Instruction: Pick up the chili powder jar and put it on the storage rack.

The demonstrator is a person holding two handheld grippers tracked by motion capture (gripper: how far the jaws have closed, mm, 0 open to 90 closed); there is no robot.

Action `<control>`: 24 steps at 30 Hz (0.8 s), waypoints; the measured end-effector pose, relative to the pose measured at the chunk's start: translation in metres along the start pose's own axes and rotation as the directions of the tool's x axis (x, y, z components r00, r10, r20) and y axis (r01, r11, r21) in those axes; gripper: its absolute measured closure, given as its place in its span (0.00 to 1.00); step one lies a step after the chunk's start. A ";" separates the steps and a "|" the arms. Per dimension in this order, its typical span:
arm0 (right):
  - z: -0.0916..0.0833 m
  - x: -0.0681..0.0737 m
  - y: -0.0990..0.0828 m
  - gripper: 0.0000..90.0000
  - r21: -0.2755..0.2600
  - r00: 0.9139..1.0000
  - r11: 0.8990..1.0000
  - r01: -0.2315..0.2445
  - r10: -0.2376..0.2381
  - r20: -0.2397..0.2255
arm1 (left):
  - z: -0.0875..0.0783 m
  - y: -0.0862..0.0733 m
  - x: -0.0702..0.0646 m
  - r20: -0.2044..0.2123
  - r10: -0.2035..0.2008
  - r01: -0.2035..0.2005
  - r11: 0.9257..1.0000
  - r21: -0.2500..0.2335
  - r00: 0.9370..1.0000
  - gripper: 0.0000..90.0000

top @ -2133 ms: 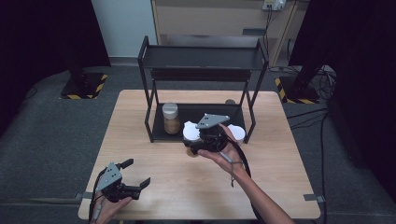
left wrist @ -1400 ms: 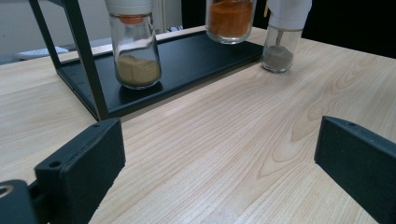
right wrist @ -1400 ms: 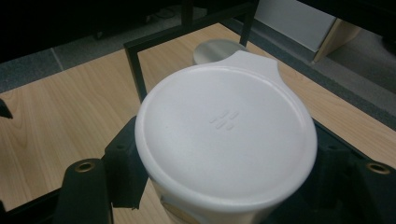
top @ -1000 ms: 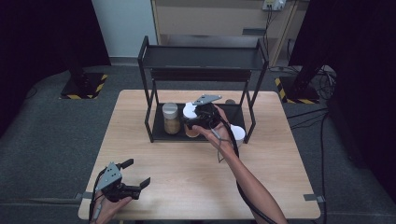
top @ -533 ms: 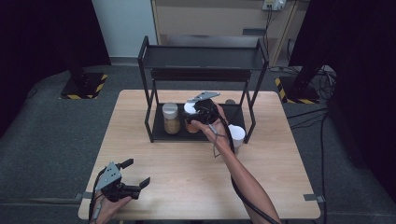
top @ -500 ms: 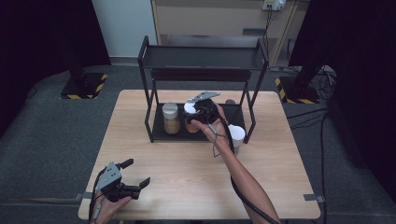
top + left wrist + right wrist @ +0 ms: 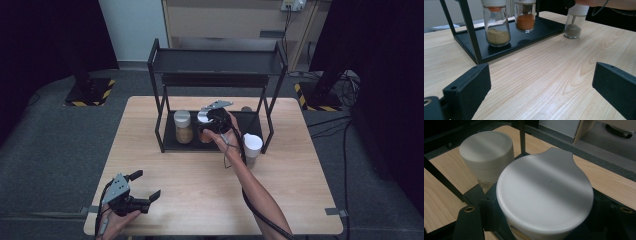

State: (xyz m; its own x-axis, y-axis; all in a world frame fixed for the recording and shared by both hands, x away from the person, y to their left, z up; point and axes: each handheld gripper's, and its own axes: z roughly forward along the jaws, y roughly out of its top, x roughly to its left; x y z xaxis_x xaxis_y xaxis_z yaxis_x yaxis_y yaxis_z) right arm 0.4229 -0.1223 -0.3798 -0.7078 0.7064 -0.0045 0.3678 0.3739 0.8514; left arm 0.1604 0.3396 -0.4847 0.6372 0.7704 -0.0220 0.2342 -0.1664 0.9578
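Right gripper (image 7: 209, 131) is clamped on an orange-spice jar (image 7: 525, 17), which is over the rack's (image 7: 172, 145) lower tray beside a tan jar (image 7: 182, 126). Lower it square, clear of the neighbour, before releasing. Left gripper (image 7: 145, 187) idles, jaws apart.

From my high view, the counter (image 7: 210, 190) sits in an even overhead pool of light, while the surroundings at 9 and 3 o'clock fall off into near black. Shadows under the rack (image 7: 217, 80) are soft and short. I see mild softness everywhere, no real glare. In my left gripper view the wood grain is crisp mid-frame, but the jaws at 7 and 4 o'clock are blurred and dark. In my right gripper view the white lid (image 7: 544, 192) is close, soft and crossed by pale diagonal bands of light; the background at 12 o'clock is out of focus.
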 end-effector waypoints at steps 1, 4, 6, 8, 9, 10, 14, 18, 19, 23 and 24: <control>0.000 0.000 0.000 0.34 0.000 1.000 1.000 0.000 0.000 0.000 | 0.000 0.000 0.000 0.000 0.000 0.000 1.000 0.000 1.000 0.01; 0.003 0.000 -0.003 0.34 0.001 1.000 1.000 -0.013 0.012 0.008 | 0.000 0.000 0.000 0.000 0.000 0.000 1.000 0.001 1.000 0.01; 0.005 -0.001 -0.005 0.34 0.003 1.000 1.000 -0.009 0.009 0.011 | 0.000 0.000 0.000 0.000 0.002 -0.002 1.000 0.004 1.000 0.01; 0.006 -0.001 -0.006 0.34 0.006 1.000 1.000 -0.012 0.012 0.015 | 0.000 0.000 0.000 0.000 0.002 -0.002 1.000 0.004 1.000 0.01; 0.007 -0.001 -0.006 0.34 0.008 1.000 1.000 -0.015 0.014 0.017 | 0.000 0.000 0.000 0.000 0.002 -0.002 1.000 0.004 1.000 0.01; 0.008 -0.001 -0.007 0.34 0.008 1.000 1.000 -0.017 0.017 0.019 | 0.000 0.000 0.000 0.000 0.002 -0.002 1.000 0.004 1.000 0.01; 0.010 -0.002 -0.010 0.34 0.006 1.000 1.000 -0.018 0.018 0.026 | 0.000 0.000 0.000 -0.001 0.001 -0.001 1.000 0.003 1.000 0.01; 0.010 -0.004 -0.011 0.34 0.004 0.999 1.000 -0.027 0.027 0.026 | 0.000 0.000 0.000 -0.001 0.002 -0.002 1.000 0.004 1.000 0.01; 0.010 -0.004 -0.012 0.34 0.002 0.999 1.000 -0.025 0.025 0.027 | 0.000 0.000 0.000 -0.001 0.002 -0.002 1.000 0.003 1.000 0.01; 0.011 -0.005 -0.013 0.34 0.002 0.999 0.999 -0.038 0.038 0.025 | 0.000 0.000 0.000 -0.001 0.002 -0.002 1.000 0.002 1.000 0.01; 0.012 -0.006 -0.013 0.34 0.001 0.999 0.999 -0.039 0.039 0.027 | 0.000 0.000 0.000 -0.001 0.002 -0.002 1.000 0.002 1.000 0.01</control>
State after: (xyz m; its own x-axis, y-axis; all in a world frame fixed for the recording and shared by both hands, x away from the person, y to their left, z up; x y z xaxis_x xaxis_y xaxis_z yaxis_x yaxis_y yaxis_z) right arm 0.4289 -0.1243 -0.3972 -0.6764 0.7363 0.0150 0.3961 0.3465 0.8503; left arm 0.1605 0.3400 -0.4845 0.6370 0.7706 -0.0201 0.2348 -0.1690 0.9572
